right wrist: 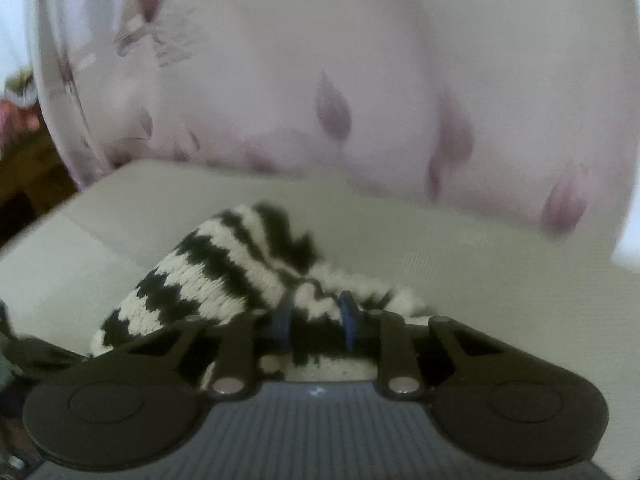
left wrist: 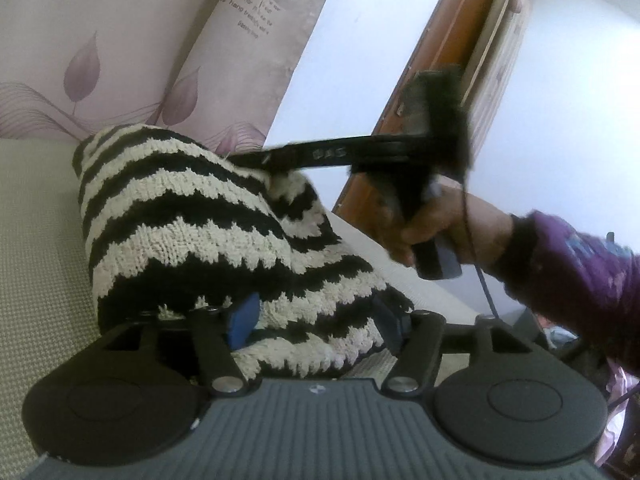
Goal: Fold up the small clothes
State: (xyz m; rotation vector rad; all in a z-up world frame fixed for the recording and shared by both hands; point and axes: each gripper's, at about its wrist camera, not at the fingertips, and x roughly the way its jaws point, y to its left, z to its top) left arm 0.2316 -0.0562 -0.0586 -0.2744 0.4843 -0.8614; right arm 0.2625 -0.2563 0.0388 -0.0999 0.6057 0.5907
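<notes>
The striped knit garment point(left wrist: 192, 216), black and cream in zigzag bands, lies bunched on the pale woven surface point(left wrist: 36, 264), in front of a cushion printed with mauve leaves point(left wrist: 100, 52). The left gripper point(left wrist: 316, 324) sits at the near edge of the garment with its jaws spread fairly wide; the blue pads point(left wrist: 242, 320) stand well apart with a broad fold of knit lying between them, and neither pad visibly presses the fabric, so this gripper is released. The right gripper point(right wrist: 316, 320) is clenched narrowly on a pinch of the same garment point(right wrist: 208, 280): in the right wrist view its two blue pads point(right wrist: 347, 318) stand close together with black and cream knit squeezed between them, and the fabric rises from the surface toward the jaws. In the left wrist view, the right gripper's long black fingers point(left wrist: 320, 154) reach in from the right and meet the far upper part of the garment, with the person's hand point(left wrist: 448, 224) around the handle and a purple sleeve point(left wrist: 580, 276) behind it.
</notes>
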